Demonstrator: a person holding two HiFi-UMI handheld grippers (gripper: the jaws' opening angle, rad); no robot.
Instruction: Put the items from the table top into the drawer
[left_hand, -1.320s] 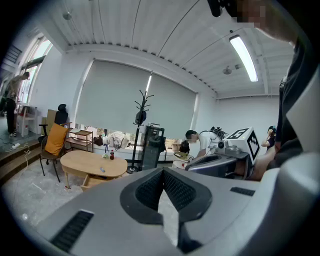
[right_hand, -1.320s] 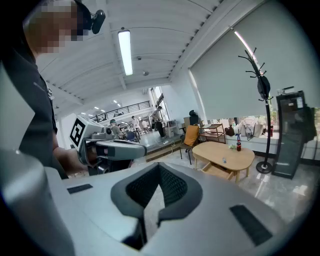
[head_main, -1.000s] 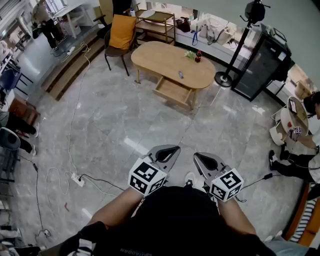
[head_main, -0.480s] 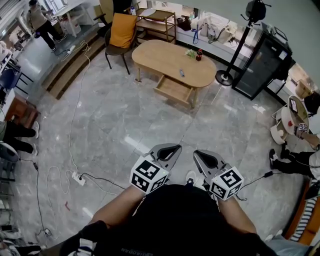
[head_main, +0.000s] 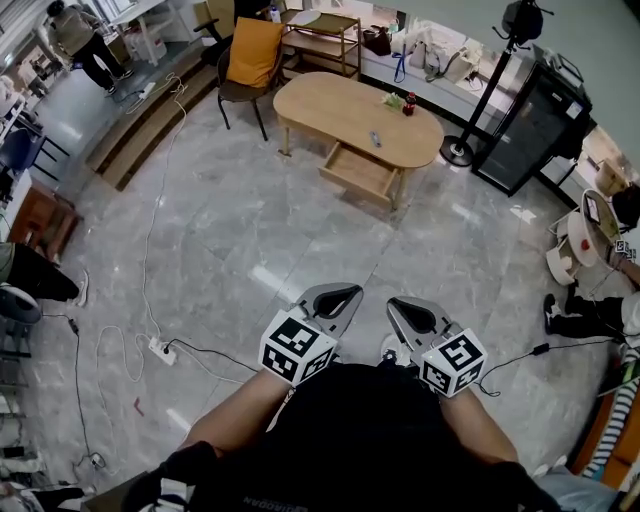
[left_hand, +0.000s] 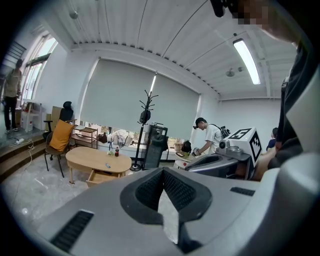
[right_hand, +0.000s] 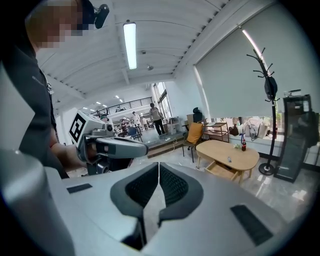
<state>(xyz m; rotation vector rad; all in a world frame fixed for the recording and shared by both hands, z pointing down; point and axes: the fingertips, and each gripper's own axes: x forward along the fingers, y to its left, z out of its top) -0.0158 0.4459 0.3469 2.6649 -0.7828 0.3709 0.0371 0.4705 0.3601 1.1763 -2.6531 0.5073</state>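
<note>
Table (head_main: 330, 105) shifted right in view — far beyond fingers (left_hand: 149, 190).

place: open lab-office hall
floor (head_main: 250, 230): grey marble, loose cables (head_main: 148, 240), power strip (head_main: 160, 351)
gear: tall stand (head_main: 487, 85), black cabinet (head_main: 530, 130)
furniture: oval wooden table (head_main: 350, 110)

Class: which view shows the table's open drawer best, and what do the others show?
The head view: it looks down into the drawer, so its inside shows. Both gripper views show it small and from the side, pulled out under the table.
</note>
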